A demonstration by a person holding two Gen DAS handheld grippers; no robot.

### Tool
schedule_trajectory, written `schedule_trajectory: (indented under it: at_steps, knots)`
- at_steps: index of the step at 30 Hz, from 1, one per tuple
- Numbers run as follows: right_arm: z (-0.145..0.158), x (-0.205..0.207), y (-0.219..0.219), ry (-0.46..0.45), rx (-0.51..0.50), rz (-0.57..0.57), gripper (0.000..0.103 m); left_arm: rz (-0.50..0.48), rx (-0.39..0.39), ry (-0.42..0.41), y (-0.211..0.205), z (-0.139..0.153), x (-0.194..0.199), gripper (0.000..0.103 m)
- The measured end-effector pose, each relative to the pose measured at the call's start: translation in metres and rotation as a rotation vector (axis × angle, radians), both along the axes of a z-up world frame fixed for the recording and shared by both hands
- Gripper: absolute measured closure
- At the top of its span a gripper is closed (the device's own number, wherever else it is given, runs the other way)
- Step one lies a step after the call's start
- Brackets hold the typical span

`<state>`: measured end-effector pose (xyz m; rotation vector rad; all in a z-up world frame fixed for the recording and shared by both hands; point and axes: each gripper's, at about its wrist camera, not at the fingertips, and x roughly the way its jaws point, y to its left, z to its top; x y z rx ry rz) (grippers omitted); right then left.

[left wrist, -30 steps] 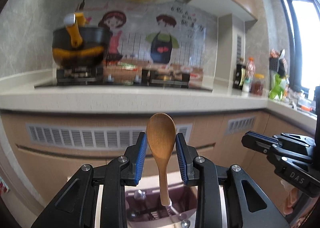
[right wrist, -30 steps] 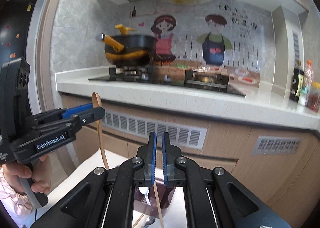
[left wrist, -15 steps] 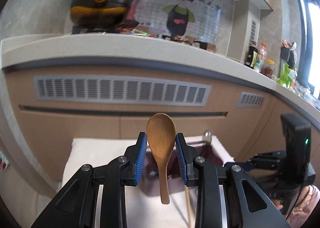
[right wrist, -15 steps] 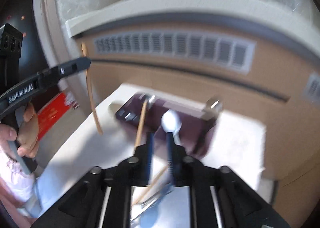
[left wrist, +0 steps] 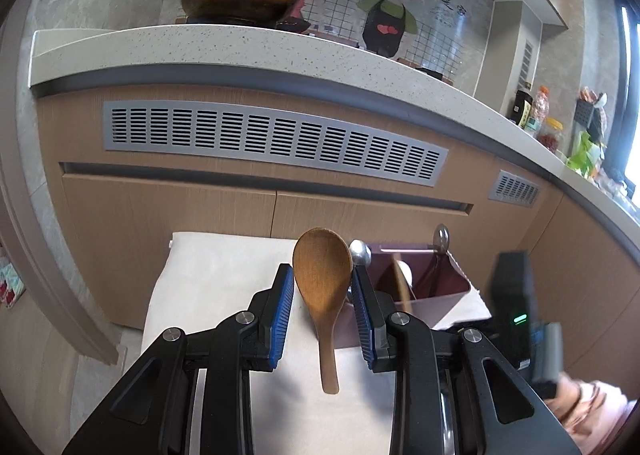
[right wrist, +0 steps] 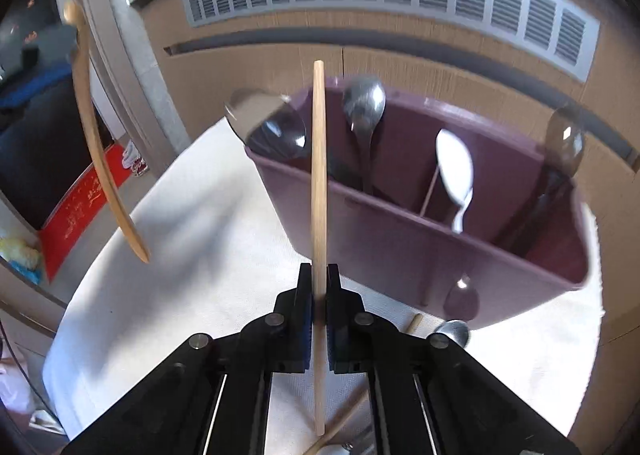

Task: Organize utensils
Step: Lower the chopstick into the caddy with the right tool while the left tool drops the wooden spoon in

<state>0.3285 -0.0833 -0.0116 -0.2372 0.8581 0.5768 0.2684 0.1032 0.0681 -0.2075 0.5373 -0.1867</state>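
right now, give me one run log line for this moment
left gripper: shut on wooden spoon | right gripper: shut on chopstick | purple utensil caddy: holds metal spoons, on white cloth

The brown wooden spoon [left wrist: 322, 287] has a smooth, matt bowl with faint grain. The pale wooden chopstick [right wrist: 319, 215] is bare, unvarnished-looking wood — dull and even. The maroon plastic utensil caddy [right wrist: 420, 239] has smooth walls with a soft sheen. Inside it, the shiny metal spoons [right wrist: 364, 103] are polished to a mirror gloss, while the white spoon [right wrist: 454, 171] looks glossy, its material unclear. The cream cloth cover [right wrist: 192, 255] under the caddy is matt with a fine woven texture. The speckled white stone countertop [left wrist: 240, 51] looks smooth — the tan wood-grain cabinet fronts [left wrist: 180, 215] matt. The grey vent grille [left wrist: 272, 143] is flat and dull.
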Motion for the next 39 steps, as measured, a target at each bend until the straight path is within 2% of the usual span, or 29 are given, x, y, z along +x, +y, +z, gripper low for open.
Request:
schedule_trajectory:
  at_steps: [2,6,10,12,16,18,21,26,32,36,39]
  knots:
    - [0.017,-0.009,-0.009,-0.036,0.009,-0.002,0.098,-0.018,-0.010,-0.002,-0.004,0.001,-0.001,0.072]
    - [0.076,-0.032,-0.039,-0.156,0.055,-0.039,0.098,-0.058,-0.010,-0.045,-0.019,0.020,-0.003,0.072]
    - [0.143,-0.043,-0.065,-0.290,0.150,-0.076,0.098,-0.096,-0.004,-0.131,-0.035,0.064,0.001,0.072]
    - [0.179,-0.047,-0.077,-0.394,0.190,-0.097,0.098,-0.095,0.003,-0.187,-0.042,0.087,0.004,0.072]
    - [0.217,-0.033,-0.080,-0.501,0.269,-0.112,0.098,-0.091,0.029,-0.277,-0.058,0.121,0.018,0.072]
    - [0.218,-0.026,-0.081,-0.514,0.283,-0.120,0.098,-0.088,0.045,-0.283,-0.065,0.123,0.028,0.072]
    - [0.206,-0.007,-0.080,-0.474,0.302,-0.136,0.098,-0.090,0.061,-0.261,-0.076,0.112,0.046,0.072]
    - [0.170,0.020,-0.082,-0.403,0.313,-0.145,0.098,-0.089,0.088,-0.193,-0.086,0.076,0.075,0.072]
    - [0.127,0.047,-0.082,-0.368,0.308,-0.153,0.098,-0.093,0.083,-0.114,-0.089,0.032,0.101,0.072]
    - [0.101,0.060,-0.077,-0.368,0.251,-0.175,0.098,-0.099,0.118,-0.086,-0.096,0.009,0.107,0.072]
    - [0.084,0.069,-0.075,-0.336,0.236,-0.182,0.098,-0.102,0.121,-0.053,-0.097,-0.008,0.112,0.072]
